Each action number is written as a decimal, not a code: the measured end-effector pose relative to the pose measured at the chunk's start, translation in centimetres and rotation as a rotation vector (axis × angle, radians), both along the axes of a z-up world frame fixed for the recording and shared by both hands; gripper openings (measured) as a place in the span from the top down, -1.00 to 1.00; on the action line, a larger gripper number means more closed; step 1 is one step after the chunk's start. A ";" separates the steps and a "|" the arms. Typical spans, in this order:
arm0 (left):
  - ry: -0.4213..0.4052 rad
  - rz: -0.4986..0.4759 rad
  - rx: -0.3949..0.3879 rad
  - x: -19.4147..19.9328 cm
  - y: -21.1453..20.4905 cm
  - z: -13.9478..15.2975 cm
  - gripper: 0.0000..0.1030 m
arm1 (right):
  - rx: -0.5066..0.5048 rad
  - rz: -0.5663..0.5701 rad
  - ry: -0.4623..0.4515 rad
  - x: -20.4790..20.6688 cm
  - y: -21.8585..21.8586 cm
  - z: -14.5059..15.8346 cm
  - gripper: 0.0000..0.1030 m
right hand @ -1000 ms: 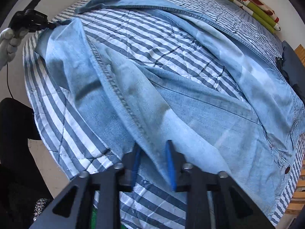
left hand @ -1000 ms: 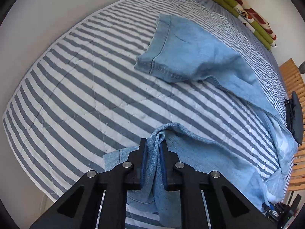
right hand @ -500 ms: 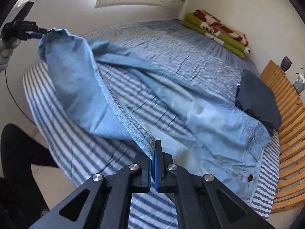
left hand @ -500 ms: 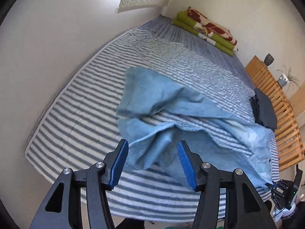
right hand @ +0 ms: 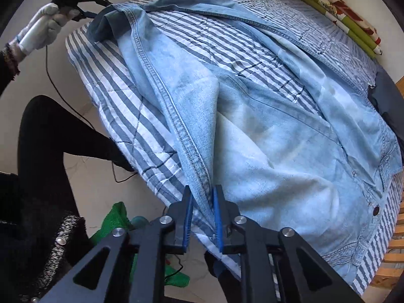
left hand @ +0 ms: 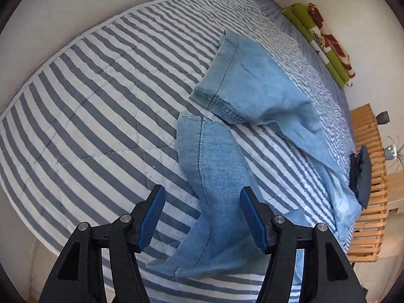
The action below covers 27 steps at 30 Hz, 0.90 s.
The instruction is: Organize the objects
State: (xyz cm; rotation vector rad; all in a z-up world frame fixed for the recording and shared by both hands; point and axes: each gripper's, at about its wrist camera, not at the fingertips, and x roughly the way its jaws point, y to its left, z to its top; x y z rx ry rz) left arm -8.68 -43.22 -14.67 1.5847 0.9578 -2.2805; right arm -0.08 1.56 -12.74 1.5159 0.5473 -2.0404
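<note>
The jeans lay spread across the bed, one leg reaching its near edge. Soft, heavy denim would sag; seams gave purchase. The right claw pinched a side seam; the left claw gaped empty.

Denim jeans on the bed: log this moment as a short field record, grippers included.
garment: light blue jeans spread over the striped bedspread
leg ends: two hems lying flat, apart
left gripper: open, jaws either side of a leg, not clamping
right gripper: jaws close around a seamed fold of the jeans
bed far end: folded green blanket
right bed edge: dark folded garment
</note>
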 end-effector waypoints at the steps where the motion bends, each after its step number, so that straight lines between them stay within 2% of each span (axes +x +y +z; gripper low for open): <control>1: -0.015 -0.010 -0.017 -0.6 0.6 -0.6 -0.24 | -0.034 -0.009 -0.013 -0.1 0.2 0.6 0.55; 2: -0.025 -0.023 -0.026 -1.2 1.3 -1.2 -0.19 | -0.076 -0.018 -0.024 -0.4 0.6 1.4 0.53; 3: -0.029 -0.040 -0.036 -1.5 1.9 -1.6 0.11 | -0.121 -0.031 -0.031 -0.7 1.0 2.4 0.48; 4: -0.040 -0.059 -0.052 -1.8 2.6 -1.9 0.29 | -0.164 -0.045 -0.033 -1.0 1.3 3.4 0.38; 5: -0.057 -0.071 -0.082 -2.0 3.3 -2.2 0.56 | -0.202 -0.060 -0.029 -1.6 1.7 4.4 0.31; 6: -0.072 -0.078 -0.117 -2.2 3.8 -2.4 0.74 | -0.233 -0.077 -0.020 -2.4 2.0 5.2 0.16; 7: -0.073 -0.081 -0.139 -2.2 4.1 -2.5 0.77 | -0.254 -0.101 -0.005 -3.4 2.2 6.0 0.09; 9: -0.049 -0.080 -0.146 -2.0 4.3 -2.0 0.90 | -0.257 -0.142 0.019 -6.1 2.0 6.3 0.09; 11: -0.029 -0.083 -0.169 -1.3 4.4 -1.0 0.90 | -0.235 -0.161 0.060 -9.3 1.3 5.3 0.09; 13: -0.017 -0.092 -0.194 -0.5 4.4 0.1 0.91 | -0.169 -0.175 0.086 -12.8 -0.4 3.2 0.09; 17: 0.015 -0.088 -0.247 2.3 3.4 3.0 0.91 | -0.118 -0.089 0.032 -17.2 -4.7 -1.6 0.09; 22: 0.062 -0.055 -0.262 7.0 1.0 6.0 0.92 | -0.150 0.037 -0.095 -16.9 -7.7 -4.6 0.09; 24: 0.071 -0.038 -0.263 8.7 0.2 6.8 0.92 | -0.102 0.084 -0.074 -15.7 -8.4 -5.3 0.09; 25: 0.073 -0.034 -0.268 9.3 0.0 7.0 0.92 | -0.081 0.100 -0.065 -15.0 -8.6 -5.7 0.17; 26: 0.075 -0.035 -0.274 9.7 0.0 7.3 0.92 | -0.075 0.108 -0.056 -14.4 -8.8 -5.9 0.32; 27: 0.078 -0.037 -0.285 10.1 0.1 7.7 0.92 | -0.060 0.117 -0.048 -14.0 -8.9 -6.1 0.67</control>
